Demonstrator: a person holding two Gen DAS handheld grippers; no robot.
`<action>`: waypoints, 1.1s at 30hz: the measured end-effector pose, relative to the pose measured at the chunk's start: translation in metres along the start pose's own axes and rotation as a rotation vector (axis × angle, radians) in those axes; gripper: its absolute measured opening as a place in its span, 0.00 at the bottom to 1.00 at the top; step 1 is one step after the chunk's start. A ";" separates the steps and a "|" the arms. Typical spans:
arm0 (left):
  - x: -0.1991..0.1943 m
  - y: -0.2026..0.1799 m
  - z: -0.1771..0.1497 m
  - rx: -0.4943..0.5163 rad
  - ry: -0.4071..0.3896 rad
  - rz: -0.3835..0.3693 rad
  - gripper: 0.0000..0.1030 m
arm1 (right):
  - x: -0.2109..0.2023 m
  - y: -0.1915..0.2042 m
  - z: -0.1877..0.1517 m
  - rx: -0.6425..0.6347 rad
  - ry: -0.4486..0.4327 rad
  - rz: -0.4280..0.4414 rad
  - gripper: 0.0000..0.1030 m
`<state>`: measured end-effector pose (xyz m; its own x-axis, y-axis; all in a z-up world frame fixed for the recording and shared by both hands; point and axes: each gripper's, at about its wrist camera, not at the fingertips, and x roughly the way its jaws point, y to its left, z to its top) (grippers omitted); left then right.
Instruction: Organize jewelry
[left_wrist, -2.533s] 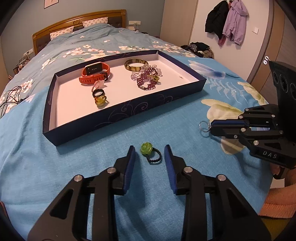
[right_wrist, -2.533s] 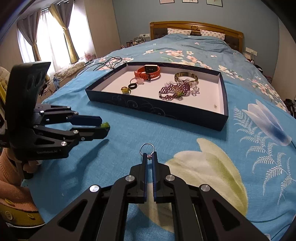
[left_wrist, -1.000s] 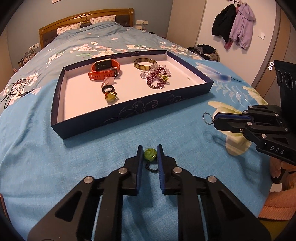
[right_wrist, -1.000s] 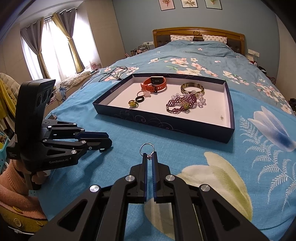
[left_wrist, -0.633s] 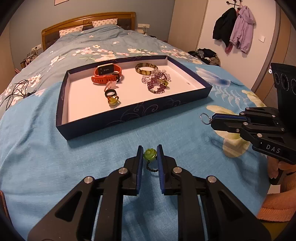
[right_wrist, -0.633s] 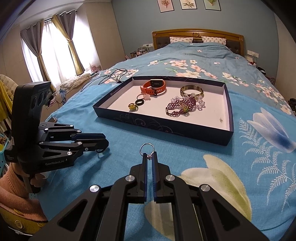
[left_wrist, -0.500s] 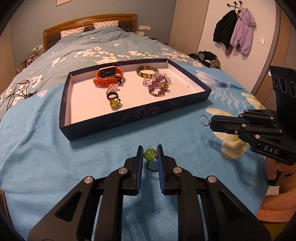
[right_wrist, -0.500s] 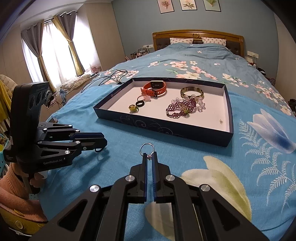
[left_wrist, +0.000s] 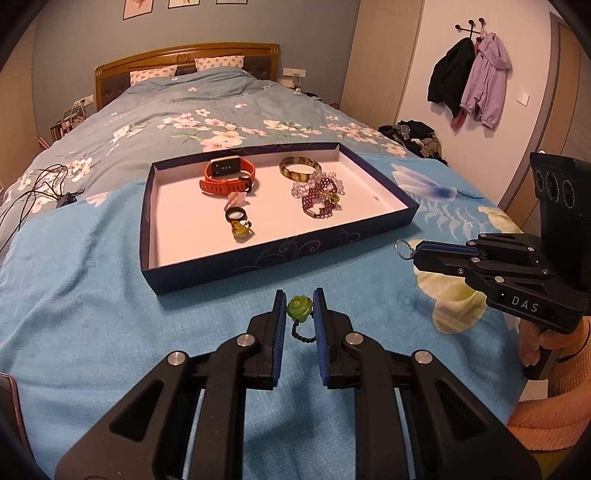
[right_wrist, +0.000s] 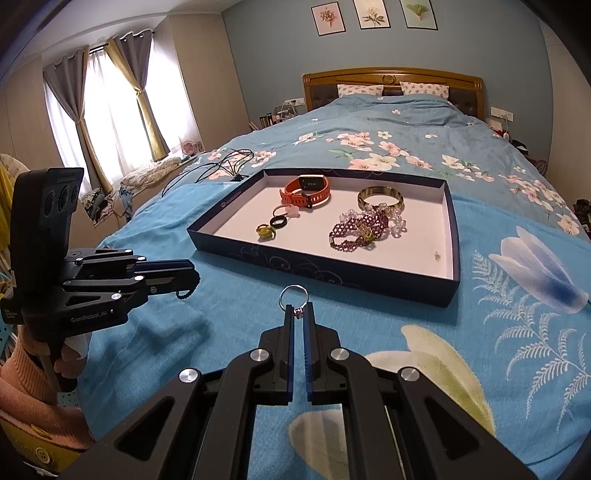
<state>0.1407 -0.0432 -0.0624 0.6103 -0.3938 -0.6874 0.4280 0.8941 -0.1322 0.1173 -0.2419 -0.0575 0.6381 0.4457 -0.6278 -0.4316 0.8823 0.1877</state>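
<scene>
Grippers hover above the bed: the left gripper (left_wrist: 299, 308) pinches a green flower ring (left_wrist: 298, 309), the right gripper (right_wrist: 298, 314) clamps a silver ring (right_wrist: 293, 295). Ahead, the tray (left_wrist: 280, 251) already holds a watch, bangle, bracelets and rings; both held rings remain unplaced. The flower ring's band is partly hidden.

Green rose ring (left_wrist: 299, 308), navy tray (left_wrist: 280, 254) (swirl-patterned), orange watch (left_wrist: 227, 177).
</scene>
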 end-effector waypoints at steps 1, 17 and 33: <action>-0.001 0.000 0.001 -0.001 -0.004 0.001 0.15 | 0.000 0.000 0.001 0.001 -0.004 0.001 0.03; -0.011 0.003 0.017 -0.026 -0.068 0.012 0.15 | 0.000 -0.003 0.019 -0.006 -0.048 -0.002 0.03; -0.006 0.008 0.031 -0.034 -0.090 0.042 0.15 | 0.005 -0.014 0.037 -0.002 -0.076 -0.013 0.03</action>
<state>0.1609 -0.0401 -0.0376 0.6854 -0.3715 -0.6262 0.3785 0.9165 -0.1295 0.1505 -0.2467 -0.0356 0.6899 0.4447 -0.5712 -0.4244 0.8877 0.1785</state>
